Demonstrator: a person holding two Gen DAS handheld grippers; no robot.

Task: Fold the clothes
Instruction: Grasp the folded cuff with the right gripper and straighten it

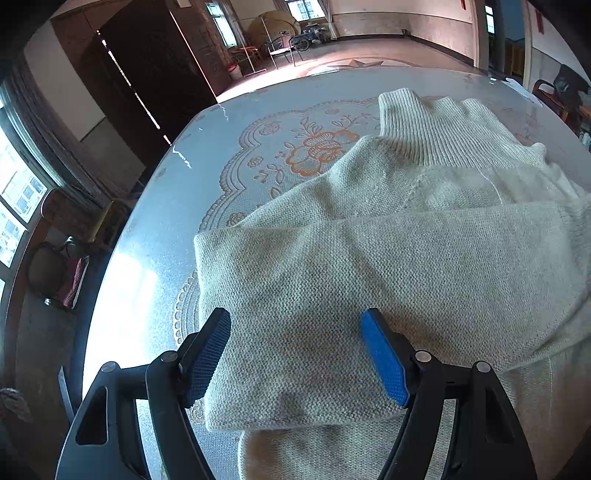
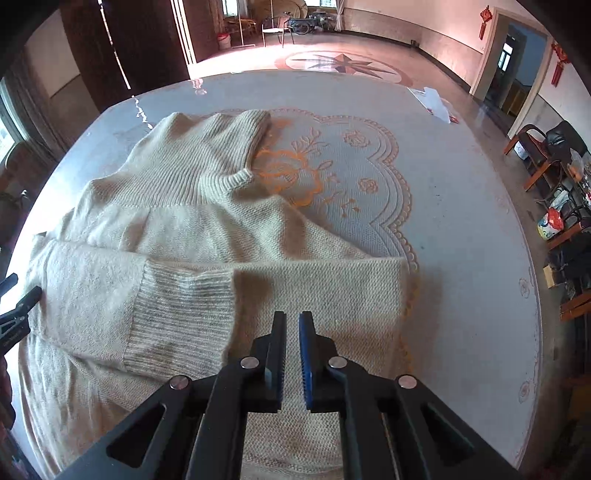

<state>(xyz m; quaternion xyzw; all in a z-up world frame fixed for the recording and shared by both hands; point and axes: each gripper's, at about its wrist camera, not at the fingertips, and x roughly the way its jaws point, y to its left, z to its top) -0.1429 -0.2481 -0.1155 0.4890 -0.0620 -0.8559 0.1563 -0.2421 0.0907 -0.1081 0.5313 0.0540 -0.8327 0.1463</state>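
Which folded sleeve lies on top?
The sleeve with the striped ribbed cuff, coming from the left gripper's side; it overlaps the other sleeve.

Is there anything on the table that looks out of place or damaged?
Nothing is damaged or spilled. The cream sweater lies with both sleeves folded across it; its turtleneck collar is rumpled. White papers sit at the far table edge.

This is a big room in a home: a round table [image 2: 461, 221] with a flowery cloth, chairs [image 2: 273, 27], red hanging decorations [image 2: 485, 20], a star floor pattern [image 2: 343, 62].
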